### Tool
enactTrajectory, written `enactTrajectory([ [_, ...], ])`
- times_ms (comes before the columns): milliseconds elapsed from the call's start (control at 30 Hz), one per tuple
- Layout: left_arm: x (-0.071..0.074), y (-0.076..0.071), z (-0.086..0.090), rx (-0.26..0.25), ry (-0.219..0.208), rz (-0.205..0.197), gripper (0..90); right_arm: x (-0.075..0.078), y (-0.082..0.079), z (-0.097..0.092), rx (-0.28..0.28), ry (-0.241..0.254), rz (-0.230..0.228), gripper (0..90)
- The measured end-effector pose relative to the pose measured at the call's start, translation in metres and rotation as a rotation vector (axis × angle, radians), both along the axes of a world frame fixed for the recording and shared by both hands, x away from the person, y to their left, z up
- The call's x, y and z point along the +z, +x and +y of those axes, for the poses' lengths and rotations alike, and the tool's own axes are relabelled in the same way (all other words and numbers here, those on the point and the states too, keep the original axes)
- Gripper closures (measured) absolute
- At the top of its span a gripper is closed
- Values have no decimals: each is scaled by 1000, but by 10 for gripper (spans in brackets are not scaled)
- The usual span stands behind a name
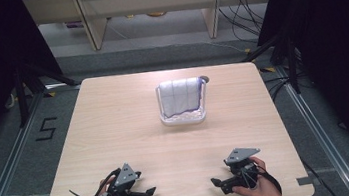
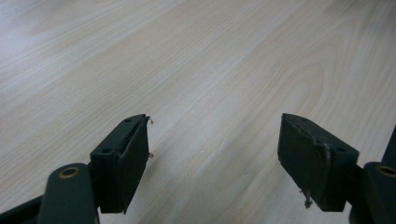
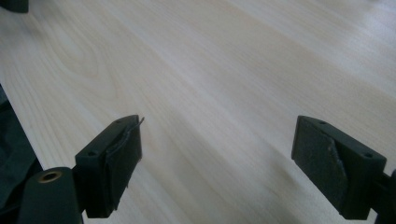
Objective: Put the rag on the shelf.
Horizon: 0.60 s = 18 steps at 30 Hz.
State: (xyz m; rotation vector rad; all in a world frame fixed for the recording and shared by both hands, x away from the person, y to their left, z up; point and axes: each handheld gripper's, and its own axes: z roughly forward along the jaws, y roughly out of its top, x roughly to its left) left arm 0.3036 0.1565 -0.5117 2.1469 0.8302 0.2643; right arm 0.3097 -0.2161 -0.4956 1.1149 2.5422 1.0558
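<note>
Left gripper [image 1: 149, 192] at seven o'clock and right gripper [image 1: 216, 182] at five o'clock: jaws wide apart, nothing held. Towel [image 1: 180, 96] in white basket [image 1: 183, 119] toward twelve o'clock, well apart from both.

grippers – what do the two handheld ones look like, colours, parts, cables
Both the left gripper and the right gripper are black, each topped by a grey three-cornered plate. Each has two blocky black jaws with screw holes and worn, frayed pads; brass-coloured pivots sit at the base. A dark cable trails from each. No sleeves are visible.
</note>
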Motion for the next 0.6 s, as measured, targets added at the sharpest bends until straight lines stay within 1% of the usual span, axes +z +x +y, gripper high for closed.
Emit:
enactTrajectory([
  [33,-1,2,2,4,24,0,246,-2,-1,-1,11,-18,-11,169],
  [67,-1,2,2,4,24,0,246,-2,-1,-1,11,-18,-11,169],
  [100,-1,1,1,5,16,12,246,-2,-2,-1,0,-15,5,169],
  [133,-1,2,1,2,17,7,246,-1,-2,-2,6,-18,10,169],
  [167,-2,2,1,5,13,11,246,0,-2,-3,9,-30,5,170],
  [200,-2,2,1,-3,19,8,246,-1,-2,-3,4,-17,-4,170],
  [233,-2,2,1,-3,19,8,246,0,-1,-3,7,-22,-9,173],
  [267,-2,2,1,-2,19,8,246,0,-1,-3,7,-22,-9,173],
  [300,-2,2,1,12,7,8,246,0,-1,-3,2,-21,-9,175],
  [400,-2,2,2,12,7,7,246,0,-2,-4,-2,-28,-2,176],
  [433,-2,3,2,12,7,9,246,-2,-1,-4,-6,-19,-19,176],
  [533,-3,2,2,8,-1,18,246,-2,-1,-4,-4,-19,-21,177],
  [567,-3,3,2,5,14,21,246,0,-2,-4,-4,-28,0,178],
  [600,-3,3,2,5,14,21,245,0,-2,-4,-4,-28,0,178],
])
